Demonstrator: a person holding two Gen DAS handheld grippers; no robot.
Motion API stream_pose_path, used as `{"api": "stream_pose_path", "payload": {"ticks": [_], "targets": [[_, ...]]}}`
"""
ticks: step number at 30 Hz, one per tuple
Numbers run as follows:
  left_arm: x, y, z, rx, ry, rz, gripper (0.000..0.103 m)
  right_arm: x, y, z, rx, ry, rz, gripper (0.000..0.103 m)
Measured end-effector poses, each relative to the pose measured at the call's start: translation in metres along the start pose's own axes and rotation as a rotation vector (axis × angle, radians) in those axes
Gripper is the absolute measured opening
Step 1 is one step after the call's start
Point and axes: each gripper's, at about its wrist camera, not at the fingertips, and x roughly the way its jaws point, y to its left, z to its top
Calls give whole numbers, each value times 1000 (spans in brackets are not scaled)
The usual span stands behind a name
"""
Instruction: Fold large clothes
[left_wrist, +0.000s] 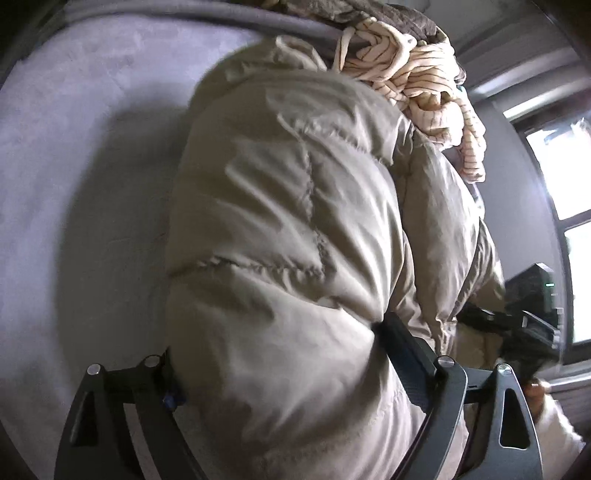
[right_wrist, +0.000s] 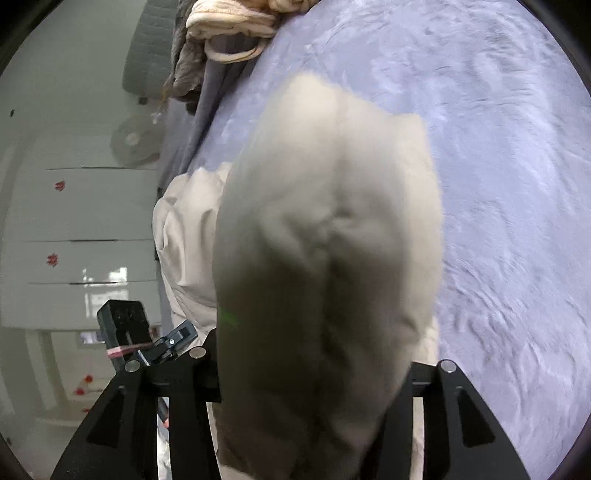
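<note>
**Puffer jacket held over bed**

Left wrist view: the left gripper (left_wrist: 280, 365) had its jaws clamped on a bulky fold of the beige puffer jacket (left_wrist: 295, 206) above the lavender bed (left_wrist: 81, 155).

Right wrist view: the right gripper (right_wrist: 314, 373) had its jaws clamped on another jacket fold, blurred, above the bed.

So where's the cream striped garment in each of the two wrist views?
Left wrist: the cream striped garment lies top right, beyond the beige puffer jacket.
Right wrist: it is bunched at the top edge, left of centre.
Shared landmark: the lavender bed cover.
</note>
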Motion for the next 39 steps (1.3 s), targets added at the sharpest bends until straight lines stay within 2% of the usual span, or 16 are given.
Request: {"api": "stream_pose_path", "payload": {"ticks": [2, 5, 7, 9, 10, 13, 15, 18, 19, 20, 21, 24, 28, 34, 39], "targets": [[-16, -5, -11, 45, -57, 69, 90, -21, 14, -6, -66, -54, -94, 51], [-43, 3, 3, 69, -156, 134, 90, -63, 47, -24, -206, -208, -225, 51], [-50, 5, 16, 58, -209, 170, 90, -83, 68, -32, -288, -287, -240, 50], [-59, 24, 22, 46, -227, 185, 90, -94, 90, -33, -347, -343, -218, 48], [-57, 25, 27, 36, -229, 191, 90, -85, 106, -21, -356, -352, -202, 48], [-34, 17, 44, 18, -221, 212, 90, -63, 111, -7, -300, -268, -100, 48], [-31, 23, 40, 3, -220, 208, 90, -36, 99, 5, -206, -197, -85, 48], [-26, 24, 35, -27, -216, 192, 90, -8, 74, 18, -83, -165, -53, 47], [-21, 20, 35, -29, -211, 186, 90, 0, 63, 22, -18, -165, -44, 24], [-18, 16, 34, -23, -208, 188, 90, 5, 58, 26, 13, -168, -76, 10], [-13, 9, 33, -2, -206, 206, 90, 8, 53, 28, 24, -173, -122, 10], [2, -17, 31, 81, -196, 256, 90, 12, 36, 24, 19, -162, -226, 7], [15, -34, 30, 117, -186, 297, 90, 16, 19, 22, -18, -144, -302, 3], [9, -33, 25, 124, -179, 327, 91, 15, 25, 16, -45, -148, -306, 4], [-9, -32, 18, 112, -169, 357, 91, -7, 51, -8, -146, -158, -329, 4]]}}
